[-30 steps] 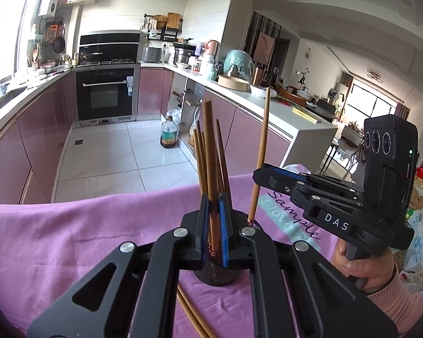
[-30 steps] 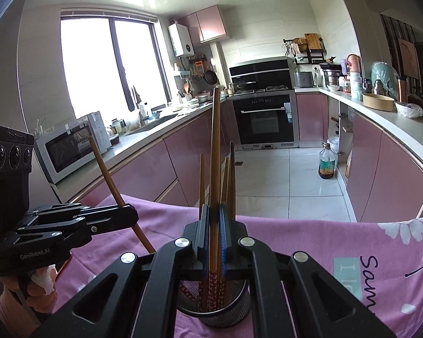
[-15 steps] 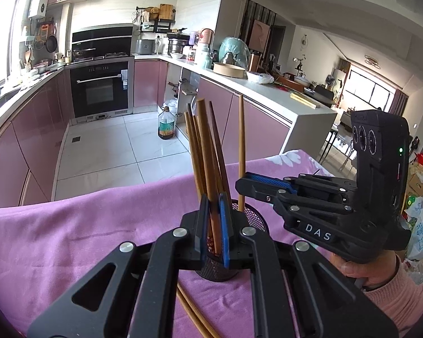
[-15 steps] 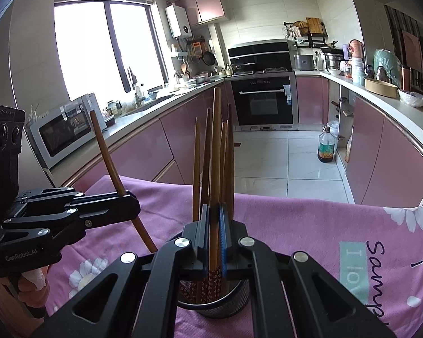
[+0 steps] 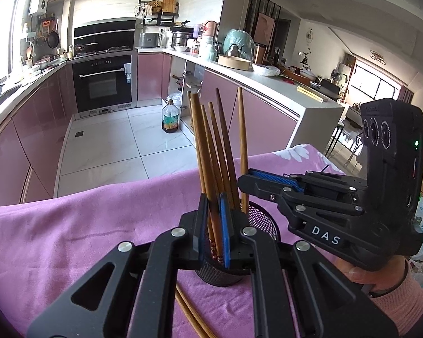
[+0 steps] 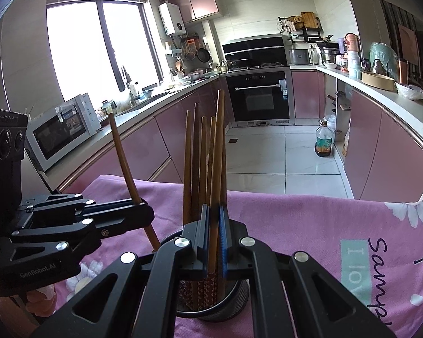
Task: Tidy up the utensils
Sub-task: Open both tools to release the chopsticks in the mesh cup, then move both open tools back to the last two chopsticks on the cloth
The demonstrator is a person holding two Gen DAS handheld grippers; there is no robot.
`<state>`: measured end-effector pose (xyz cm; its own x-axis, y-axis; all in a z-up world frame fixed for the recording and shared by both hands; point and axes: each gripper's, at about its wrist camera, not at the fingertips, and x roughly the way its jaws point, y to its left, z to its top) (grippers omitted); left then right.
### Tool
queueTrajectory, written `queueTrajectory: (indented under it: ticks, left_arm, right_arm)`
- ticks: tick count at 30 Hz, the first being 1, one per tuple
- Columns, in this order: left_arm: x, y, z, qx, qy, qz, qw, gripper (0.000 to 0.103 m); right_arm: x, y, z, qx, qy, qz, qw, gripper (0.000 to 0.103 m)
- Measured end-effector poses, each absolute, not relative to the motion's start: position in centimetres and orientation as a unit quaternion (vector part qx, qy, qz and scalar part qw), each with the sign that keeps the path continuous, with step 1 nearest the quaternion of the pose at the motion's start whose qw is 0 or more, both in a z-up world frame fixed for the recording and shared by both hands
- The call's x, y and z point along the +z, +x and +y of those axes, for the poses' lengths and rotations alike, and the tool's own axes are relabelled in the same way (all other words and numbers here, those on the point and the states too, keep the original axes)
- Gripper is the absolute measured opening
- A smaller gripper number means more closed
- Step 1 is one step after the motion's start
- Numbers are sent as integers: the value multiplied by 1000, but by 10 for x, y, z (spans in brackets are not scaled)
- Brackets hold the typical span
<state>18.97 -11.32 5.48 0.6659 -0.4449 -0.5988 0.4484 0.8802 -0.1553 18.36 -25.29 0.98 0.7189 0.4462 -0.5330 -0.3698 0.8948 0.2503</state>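
Both grippers work over the black mesh holder [image 5: 263, 219], which stands on the tabletop's purple cloth [image 5: 70, 225], just ahead of each wrist camera. My left gripper [image 5: 213, 219] has its fingers pinching one brown chopstick [image 5: 204, 152] upright, lower end already inside the holder; I judge the vertical hold is meant to let it slide in among the others without catching the rim. My right gripper [image 6: 213, 225] likewise pinches its own chopstick [image 6: 218, 152], upright over the holder mouth. Seen from the right wrist, the left-held stick leans left at the top, its tip at the holder's near-left rim. The bundle already in the holder [image 6: 196, 155] fans slightly; sticks are plain brown wood with red patterned lower ends. Two more chopsticks [image 5: 191, 312] lie flat on the cloth near the holder, not yet collected.
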Motion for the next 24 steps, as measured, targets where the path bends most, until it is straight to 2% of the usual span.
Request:
queueTrajectory:
  ticks: [4, 9, 13, 15, 21, 24]
  left_arm:
    - [51, 193, -112, -244, -2, 327, 913, 10]
    - [52, 191, -105, -243, -10, 322, 915, 19]
    - [52, 187, -101, -237, -12, 314, 920, 24]
    - [53, 183, -96, -231, -12, 307, 923, 32]
    - [52, 168, -77, -220, -18, 288, 932, 44]
    - [46, 158, -62, -213, -21, 285, 934, 44]
  right_arm:
    - [8, 186, -257, 217, 70, 304, 925, 7]
    - [7, 187, -259, 218, 76, 305, 924, 7]
    - [11, 181, -261, 217, 78, 297, 927, 18]
    - [13, 177, -262, 220, 79, 293, 927, 21]
    - [23, 150, -260, 239, 73, 272, 929, 32]
    - [27, 135, -258, 247, 56, 261, 931, 39]
